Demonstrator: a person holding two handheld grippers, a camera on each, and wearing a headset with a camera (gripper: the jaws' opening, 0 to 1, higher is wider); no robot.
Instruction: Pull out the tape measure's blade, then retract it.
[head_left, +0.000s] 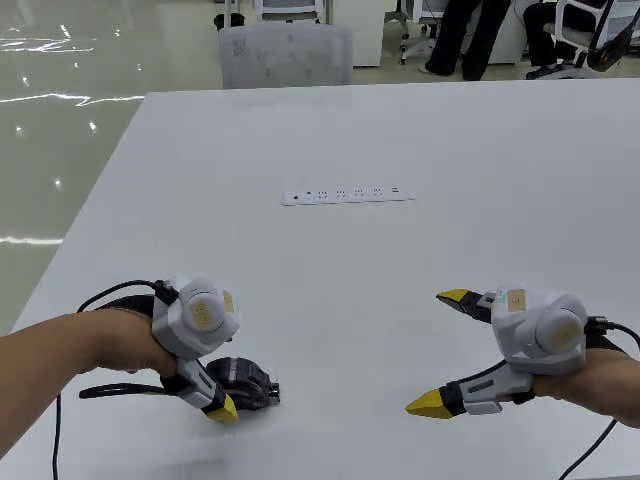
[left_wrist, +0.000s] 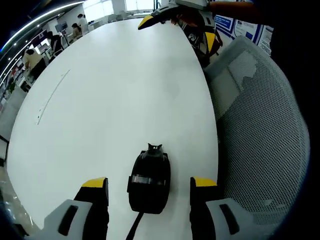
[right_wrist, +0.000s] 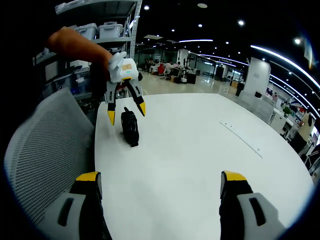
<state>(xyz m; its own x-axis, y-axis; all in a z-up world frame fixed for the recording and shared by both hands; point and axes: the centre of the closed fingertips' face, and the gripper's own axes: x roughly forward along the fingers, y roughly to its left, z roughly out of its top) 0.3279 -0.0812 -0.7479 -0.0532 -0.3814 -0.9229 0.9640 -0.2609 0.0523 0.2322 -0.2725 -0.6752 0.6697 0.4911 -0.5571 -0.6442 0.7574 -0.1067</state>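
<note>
Two tools open | left tool spread, jaws straddling compact black tape measure without touching, 7 o'clock on white bench | right tool wide open, empty, 4 o'clock, well apart

Tape measure between left gripper jaws
</note>
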